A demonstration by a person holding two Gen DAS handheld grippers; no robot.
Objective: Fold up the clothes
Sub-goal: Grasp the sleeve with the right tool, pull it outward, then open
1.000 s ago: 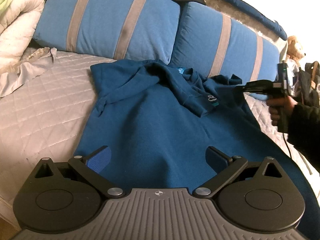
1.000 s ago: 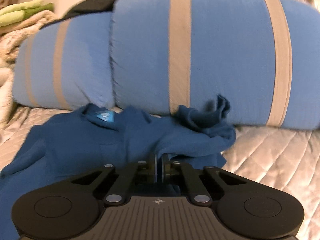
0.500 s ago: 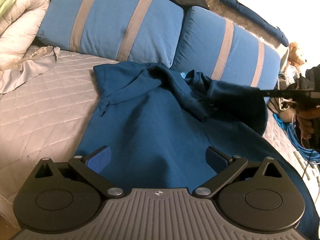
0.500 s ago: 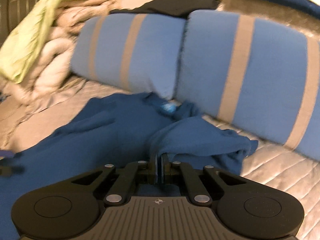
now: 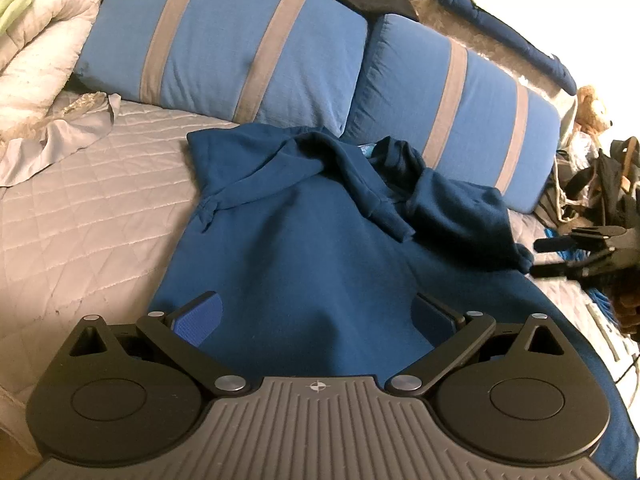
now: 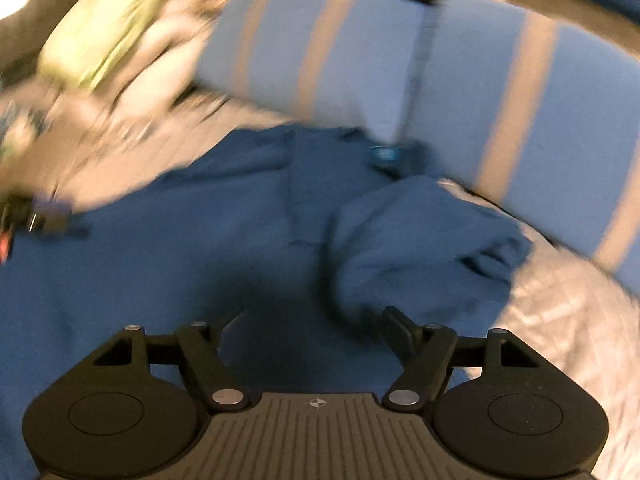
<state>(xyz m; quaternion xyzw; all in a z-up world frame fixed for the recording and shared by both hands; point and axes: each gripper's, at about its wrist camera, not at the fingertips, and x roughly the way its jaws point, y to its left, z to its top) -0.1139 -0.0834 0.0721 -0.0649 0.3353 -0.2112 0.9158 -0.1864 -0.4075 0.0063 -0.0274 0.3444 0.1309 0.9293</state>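
Nearest me, at the bed's [image 5: 60, 208] front edge, my left gripper [image 5: 316, 312] hovers with jaws spread wide over the hem of the blue sweatshirt [image 5: 288, 256], pinching nothing; I judge it waits there ready to take the hem. My right gripper [image 6: 316, 320], at the bed's right edge, is opening its jaws, with no cloth between them; the sleeve [image 6: 420, 248] lies in a loose heap just ahead, dropped over the body toward the middle, which I take for the first fold. Farther on, the hood [image 5: 320, 160] bunches against two striped pillows [image 5: 240, 48] at the bed's head. My left view alone shows the right gripper from outside, clear of the sleeve's cuff; the right view, blurred, alone shows bare quilt beside the sleeve.
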